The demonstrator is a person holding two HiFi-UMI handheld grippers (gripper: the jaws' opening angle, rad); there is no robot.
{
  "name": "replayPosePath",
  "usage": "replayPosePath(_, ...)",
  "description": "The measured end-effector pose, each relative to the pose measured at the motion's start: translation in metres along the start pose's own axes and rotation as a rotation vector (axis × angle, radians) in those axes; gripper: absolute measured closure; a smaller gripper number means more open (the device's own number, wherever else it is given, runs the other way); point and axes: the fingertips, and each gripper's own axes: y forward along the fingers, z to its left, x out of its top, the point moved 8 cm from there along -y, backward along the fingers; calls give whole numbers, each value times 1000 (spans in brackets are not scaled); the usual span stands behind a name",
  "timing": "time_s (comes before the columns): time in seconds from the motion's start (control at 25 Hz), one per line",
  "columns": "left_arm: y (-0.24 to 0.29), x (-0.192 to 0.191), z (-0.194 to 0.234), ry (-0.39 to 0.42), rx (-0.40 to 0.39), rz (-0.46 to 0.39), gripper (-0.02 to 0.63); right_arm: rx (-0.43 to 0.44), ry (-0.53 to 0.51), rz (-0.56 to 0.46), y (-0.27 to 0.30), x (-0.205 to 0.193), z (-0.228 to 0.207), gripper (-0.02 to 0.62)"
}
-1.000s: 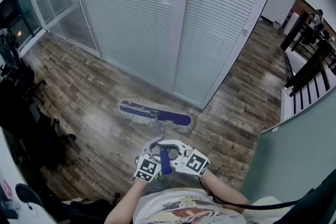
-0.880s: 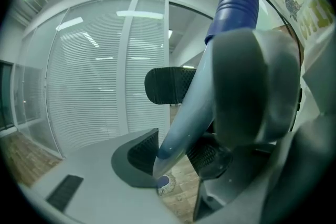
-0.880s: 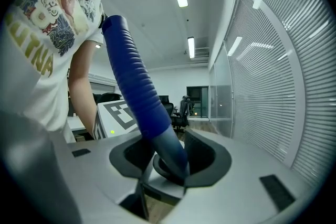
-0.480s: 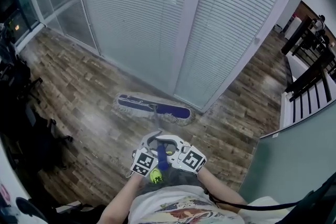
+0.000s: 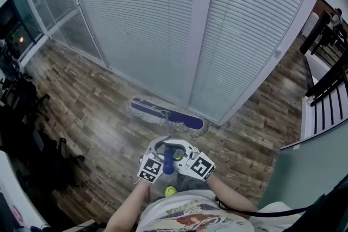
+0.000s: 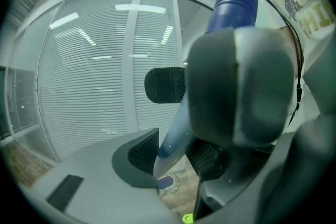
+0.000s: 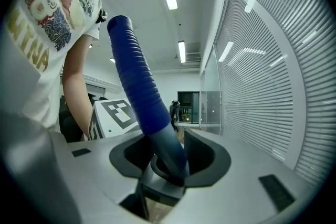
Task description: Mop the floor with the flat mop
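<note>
Head view: the mop head (image 5: 168, 116) lies flat on the wood floor (image 5: 92, 100), at the foot of the blinds (image 5: 163, 24) and closer to them than a second ago. Back from the blinds, the left gripper (image 5: 159, 150) and right gripper (image 5: 182, 149) sit side by side, both sets of jaws clamped on the blue handle (image 5: 169, 160). The push has probably reached its limit, so a pull back or sideways pass seems due.

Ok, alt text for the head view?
The left gripper and right gripper grip a blue handle, the left's jaws closing on it. The mop head lies on the wood floor beside closed white blinds.
</note>
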Motion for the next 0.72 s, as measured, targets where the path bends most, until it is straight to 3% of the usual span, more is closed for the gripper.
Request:
replayPosePath(0.4,76,52,78,-3,66,-82,488,-27,-64,-84,15,29,-124,449)
replayPosePath(0.72,73,55,88,17,58,-58,497,6,27,-57,24,32,-128,453)
